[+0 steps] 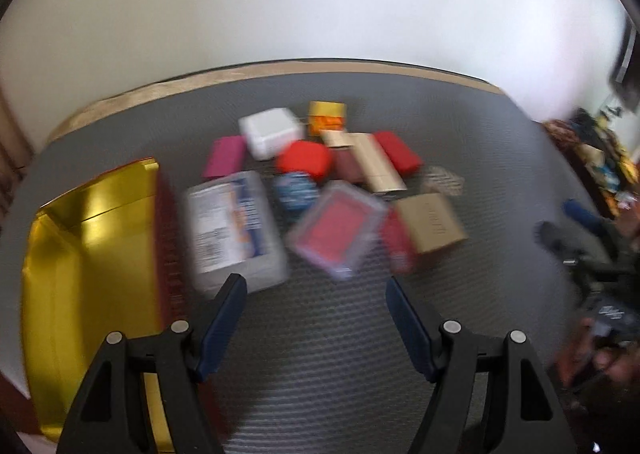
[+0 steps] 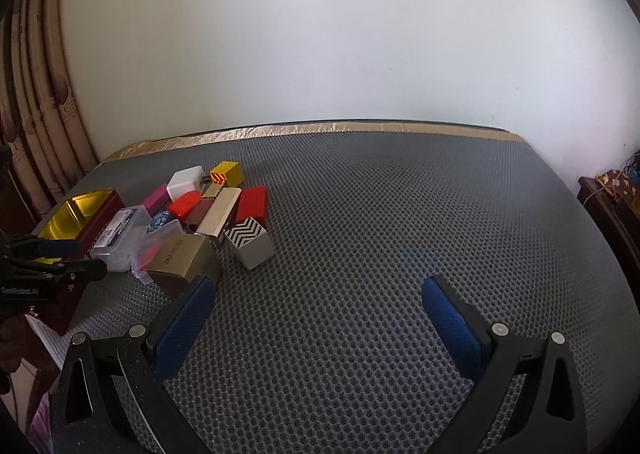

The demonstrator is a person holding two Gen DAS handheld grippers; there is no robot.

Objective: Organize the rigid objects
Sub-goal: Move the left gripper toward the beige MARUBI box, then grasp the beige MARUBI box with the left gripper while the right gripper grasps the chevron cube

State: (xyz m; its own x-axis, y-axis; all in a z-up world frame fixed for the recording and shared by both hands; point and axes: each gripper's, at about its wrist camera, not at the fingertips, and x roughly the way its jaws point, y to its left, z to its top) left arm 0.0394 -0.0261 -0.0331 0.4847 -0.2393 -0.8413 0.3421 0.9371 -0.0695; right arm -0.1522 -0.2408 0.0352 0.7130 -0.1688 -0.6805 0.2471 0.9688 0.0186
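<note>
Beside the one gold-lined red tin (image 2: 82, 209) lies a heap of small boxes: two clear plastic cases (image 2: 120, 236), three red boxes (image 2: 253, 202), one white box (image 2: 185, 181) and one pink box (image 2: 157, 195). Farther from the tin are one yellow box (image 2: 228, 173), two tan boxes (image 2: 182, 260) and one zigzag-patterned box (image 2: 249, 242).

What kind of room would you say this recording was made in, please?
Probably a room in a home: a grey textured mat covers a table against a plain white wall, patterned curtains hang at one side, and household clutter sits at the other.
</note>
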